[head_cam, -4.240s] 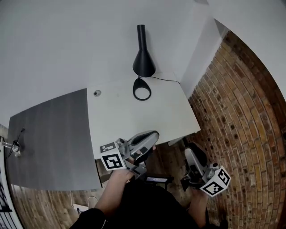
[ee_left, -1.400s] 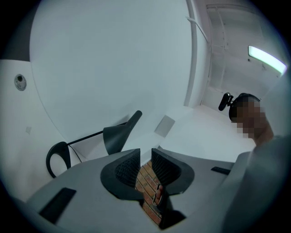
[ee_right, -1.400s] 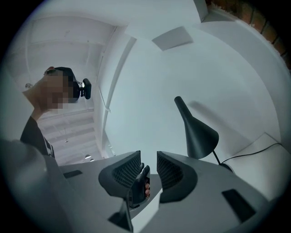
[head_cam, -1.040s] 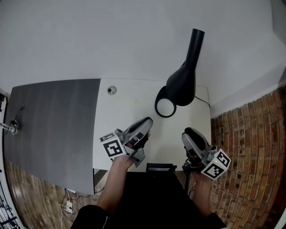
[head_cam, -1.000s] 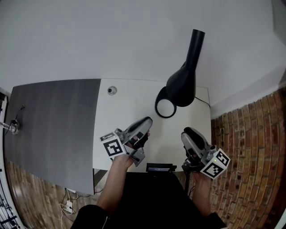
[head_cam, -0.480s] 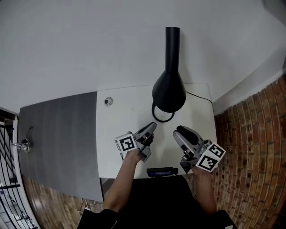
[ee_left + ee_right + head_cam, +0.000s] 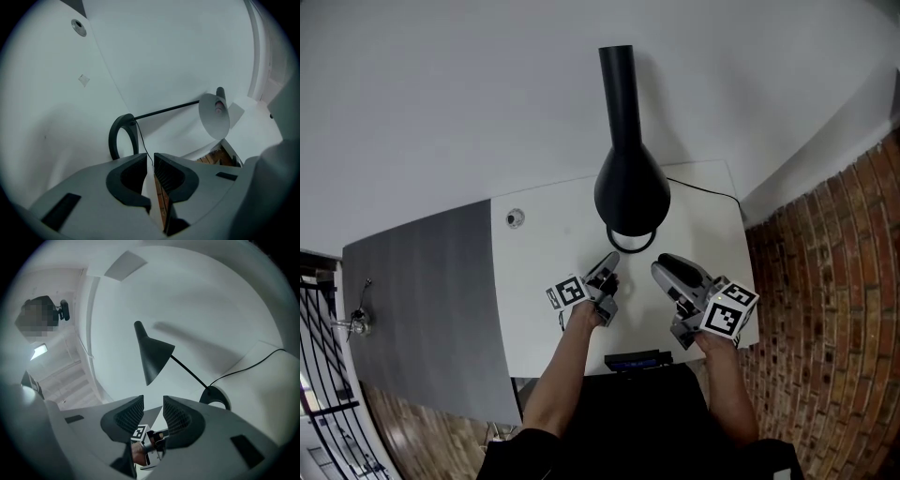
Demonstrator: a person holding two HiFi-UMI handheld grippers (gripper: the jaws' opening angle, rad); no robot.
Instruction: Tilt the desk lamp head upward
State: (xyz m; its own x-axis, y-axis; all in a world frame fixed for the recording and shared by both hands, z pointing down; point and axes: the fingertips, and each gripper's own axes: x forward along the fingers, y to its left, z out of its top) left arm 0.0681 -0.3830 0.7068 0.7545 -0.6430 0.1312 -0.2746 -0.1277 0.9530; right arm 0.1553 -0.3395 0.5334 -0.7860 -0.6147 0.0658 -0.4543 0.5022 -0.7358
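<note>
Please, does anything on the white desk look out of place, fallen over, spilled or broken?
Nothing stands out. The desk lamp stands upright on its ring base, not tipped. Its cord runs off toward the desk's far right corner, and the white desk shows no spill or damage.

Observed left claw [image 7: 610, 263] over the table [image 7: 534, 281], near its front edge, pointing toward its back; jaws only narrowly apart, just been closing, nothing between. Observed right claw [image 7: 659, 268] just beside it, likewise near the table's front edge; jaws wider apart, just been opening, gripping nothing. Noted left forearm [image 7: 567, 361] and right forearm [image 7: 724, 384] bare, reaching in across the table's front edge.
</note>
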